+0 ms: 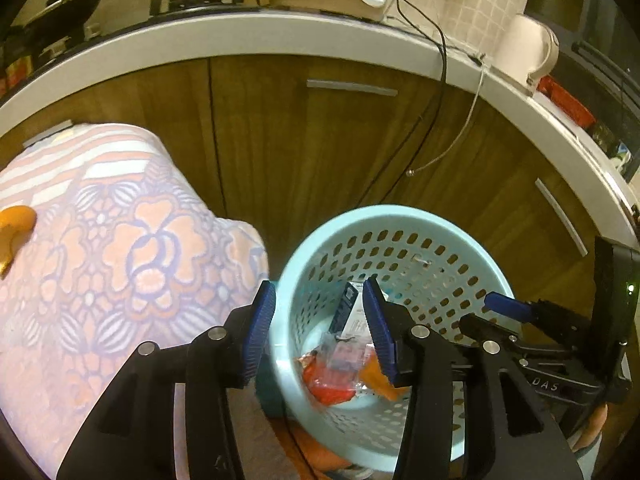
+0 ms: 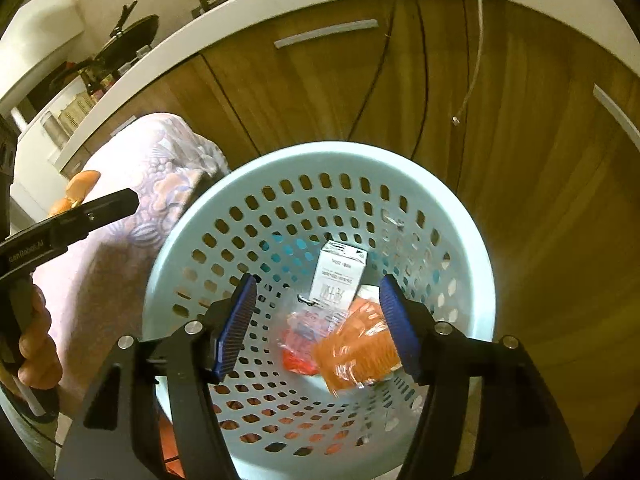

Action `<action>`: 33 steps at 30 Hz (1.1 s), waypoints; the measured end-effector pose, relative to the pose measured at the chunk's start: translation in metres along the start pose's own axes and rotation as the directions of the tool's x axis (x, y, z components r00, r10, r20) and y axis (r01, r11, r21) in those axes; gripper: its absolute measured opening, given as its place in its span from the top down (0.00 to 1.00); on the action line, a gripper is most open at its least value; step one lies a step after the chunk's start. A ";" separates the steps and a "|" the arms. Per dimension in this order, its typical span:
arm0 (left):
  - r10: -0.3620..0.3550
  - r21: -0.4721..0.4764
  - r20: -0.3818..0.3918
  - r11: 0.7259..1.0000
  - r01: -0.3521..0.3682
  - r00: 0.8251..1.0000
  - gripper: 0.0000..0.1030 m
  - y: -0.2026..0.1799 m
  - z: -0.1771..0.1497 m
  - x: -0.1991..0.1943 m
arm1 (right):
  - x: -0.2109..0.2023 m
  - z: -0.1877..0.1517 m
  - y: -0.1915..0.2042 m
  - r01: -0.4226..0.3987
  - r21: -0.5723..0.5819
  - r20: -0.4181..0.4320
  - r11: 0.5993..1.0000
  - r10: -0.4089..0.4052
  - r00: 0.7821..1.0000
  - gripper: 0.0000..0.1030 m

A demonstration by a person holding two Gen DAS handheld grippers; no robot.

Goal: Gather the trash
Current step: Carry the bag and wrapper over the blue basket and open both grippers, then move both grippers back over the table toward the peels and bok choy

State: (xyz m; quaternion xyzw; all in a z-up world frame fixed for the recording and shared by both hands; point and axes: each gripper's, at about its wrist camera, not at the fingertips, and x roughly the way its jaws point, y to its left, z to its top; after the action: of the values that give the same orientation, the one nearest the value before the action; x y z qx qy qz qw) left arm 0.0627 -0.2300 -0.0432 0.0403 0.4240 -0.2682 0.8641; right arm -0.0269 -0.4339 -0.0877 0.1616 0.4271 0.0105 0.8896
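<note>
Two tools are mine here, and both hang released above the basket (image 2: 320,168), nothing between their blue pads. My left tool (image 1: 320,324) sits over the basket's near-left rim; my right tool (image 2: 316,328) is centred over its mouth, and in the left view only one blue pad and the black body of it show at the right edge.

Several bits of trash lie at the basket's bottom: a small white box (image 2: 338,278) leaning on the far wall, a clear wrapper (image 2: 304,324) over something red (image 2: 298,364), and an orange packet (image 2: 358,354) touching my right pad's side. The print on the box is too blurred to read, and my own fingers hide part of the pile.

Just left of the basket, a flowered blanket (image 1: 120,240) covers something bulky and nearly touches the rim. An orange thing (image 1: 14,228) rests on it, cut off by the frame edge; I cannot tell what it is.

Behind stand brown cupboard doors (image 1: 320,140) under a white bench (image 1: 240,36), with dark cables (image 1: 442,60) dangling down toward the basket. Open room lies between basket and doors, and to the right.
</note>
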 end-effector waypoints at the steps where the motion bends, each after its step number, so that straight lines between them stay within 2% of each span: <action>1: 0.002 -0.009 0.012 1.000 -0.002 1.000 0.57 0.003 -0.001 -0.006 | -0.001 0.000 0.004 -0.004 -0.013 0.006 1.000 0.004 1.000 0.42; 6: 0.026 -0.084 0.083 0.996 -0.019 0.996 0.55 0.028 -0.001 -0.035 | -0.012 0.010 0.039 -0.030 -0.099 0.052 0.995 0.035 0.998 0.42; 11: 0.115 -0.183 0.179 0.980 -0.082 0.977 0.54 0.070 -0.007 -0.078 | -0.016 0.026 0.096 -0.080 -0.194 0.089 0.978 0.099 0.991 0.42; 16: 0.234 -0.309 0.245 0.939 -0.153 0.941 0.54 0.127 -0.021 -0.126 | -0.012 0.038 0.164 -0.103 -0.306 0.109 0.946 0.143 0.984 0.42; 20: 0.345 -0.406 0.249 0.885 -0.225 0.905 0.50 0.183 -0.038 -0.160 | 0.001 0.050 0.220 -0.131 -0.379 0.112 0.916 0.185 0.976 0.42; 25: 0.414 -0.459 0.195 0.840 -0.290 0.889 0.46 0.248 -0.053 -0.178 | 0.023 0.064 0.269 -0.190 -0.415 0.107 0.890 0.255 0.961 0.42; 28: 0.402 -0.476 0.151 0.830 -0.290 0.903 0.46 0.283 -0.058 -0.171 | 0.046 0.066 0.294 -0.204 -0.415 0.097 0.887 0.266 0.959 0.42; 31: 0.355 -0.509 0.104 0.822 -0.257 0.929 0.46 0.311 -0.063 -0.154 | 0.072 0.064 0.307 -0.200 -0.396 0.064 0.896 0.244 0.968 0.42; 33: 0.312 -0.514 0.070 0.825 -0.233 0.948 0.47 0.320 -0.067 -0.143 | 0.090 0.063 0.310 -0.192 -0.381 0.029 0.904 0.219 0.975 0.43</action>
State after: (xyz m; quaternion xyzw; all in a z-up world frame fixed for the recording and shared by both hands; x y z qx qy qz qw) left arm 0.1040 0.1243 -0.0288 -0.1448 0.4018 -0.0252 0.9038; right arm 0.1150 -0.1434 -0.0271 0.0325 0.3657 0.1799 0.9126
